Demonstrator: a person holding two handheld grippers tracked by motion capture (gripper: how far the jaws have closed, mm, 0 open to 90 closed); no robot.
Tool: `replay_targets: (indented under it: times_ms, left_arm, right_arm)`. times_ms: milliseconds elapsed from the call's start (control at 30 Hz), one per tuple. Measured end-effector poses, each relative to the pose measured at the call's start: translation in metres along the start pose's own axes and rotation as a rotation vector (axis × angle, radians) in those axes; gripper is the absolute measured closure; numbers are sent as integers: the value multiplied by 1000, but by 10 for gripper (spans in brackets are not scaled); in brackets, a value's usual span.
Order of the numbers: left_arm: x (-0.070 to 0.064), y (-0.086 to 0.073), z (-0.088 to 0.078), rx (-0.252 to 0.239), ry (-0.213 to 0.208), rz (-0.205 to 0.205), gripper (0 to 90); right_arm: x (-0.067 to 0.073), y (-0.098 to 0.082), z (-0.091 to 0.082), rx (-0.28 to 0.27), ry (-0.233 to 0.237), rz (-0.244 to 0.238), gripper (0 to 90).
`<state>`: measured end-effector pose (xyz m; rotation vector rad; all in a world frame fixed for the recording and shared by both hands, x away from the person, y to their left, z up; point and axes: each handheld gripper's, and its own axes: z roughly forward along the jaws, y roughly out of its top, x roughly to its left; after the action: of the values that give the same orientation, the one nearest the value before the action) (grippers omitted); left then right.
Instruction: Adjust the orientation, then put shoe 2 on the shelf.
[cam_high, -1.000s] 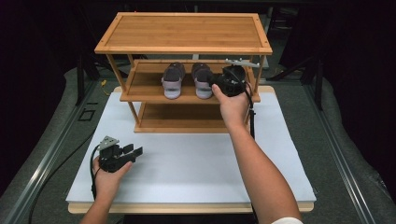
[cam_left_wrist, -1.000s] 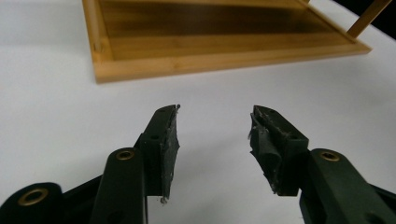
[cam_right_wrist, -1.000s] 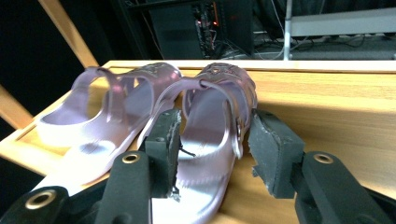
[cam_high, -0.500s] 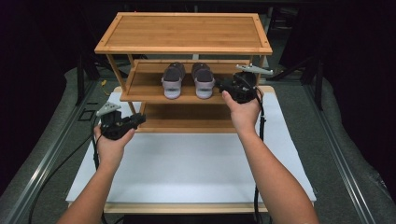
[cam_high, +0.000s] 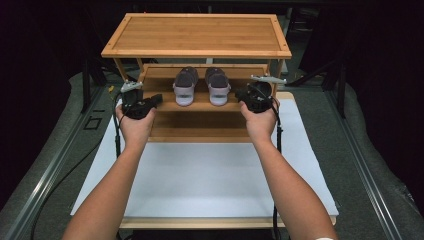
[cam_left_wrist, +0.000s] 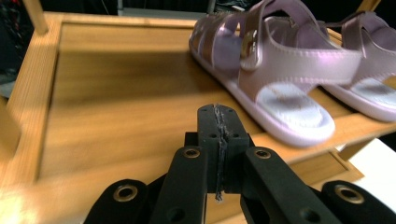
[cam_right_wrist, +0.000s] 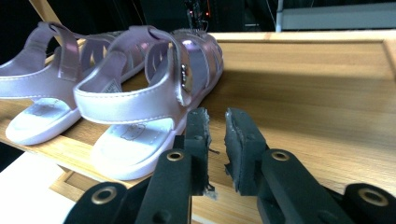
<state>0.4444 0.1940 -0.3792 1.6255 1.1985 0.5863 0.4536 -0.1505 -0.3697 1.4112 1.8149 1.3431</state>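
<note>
With left gripper (cam_left_wrist: 218, 154) pressed together, empty, near shelf's (cam_high: 165, 106) left edge; right gripper (cam_right_wrist: 216, 151) narrowly parted, just closing, beside right sandal (cam_right_wrist: 140, 109).

The high view looks forward and down from above the person's side onto the wooden rack (cam_high: 196, 35). The left gripper view sits close at the middle shelf (cam_left_wrist: 93, 116), facing across it toward the sandals (cam_left_wrist: 271, 70). The right gripper view faces them from the opposite side; all three share this shelf.
</note>
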Motion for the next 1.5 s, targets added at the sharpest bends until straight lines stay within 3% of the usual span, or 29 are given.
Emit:
replay_targets:
  times_ms: [133,267,400,533,700,867,1133,1400,1500]
  left_arm:
    - [-4,6,12,12,13,-2,897]
    - [-5,9,22,35,23,-9,897]
    - [-6,10,29,48,20,-23,897]
    - [-8,10,34,70,27,-36,896]
    - [-12,9,40,79,22,-36,897]
    - [-20,12,42,87,35,17,897]
    - [-23,13,44,97,37,11,897]
    - [-33,15,48,109,37,52,898]
    - [-35,15,49,99,40,49,900]
  right_arm:
    - [-1,-2,8,3,19,3,806]
    - [-1,-3,16,14,9,22,812]
    - [2,-5,22,29,15,28,811]
    - [4,-5,27,20,-13,46,804]
    - [7,-3,32,41,4,62,805]
    - [15,-3,34,32,15,66,820]
    - [26,-5,37,41,36,47,828]
    - [28,-7,43,43,40,54,821]
    - [31,-6,44,49,34,47,900]
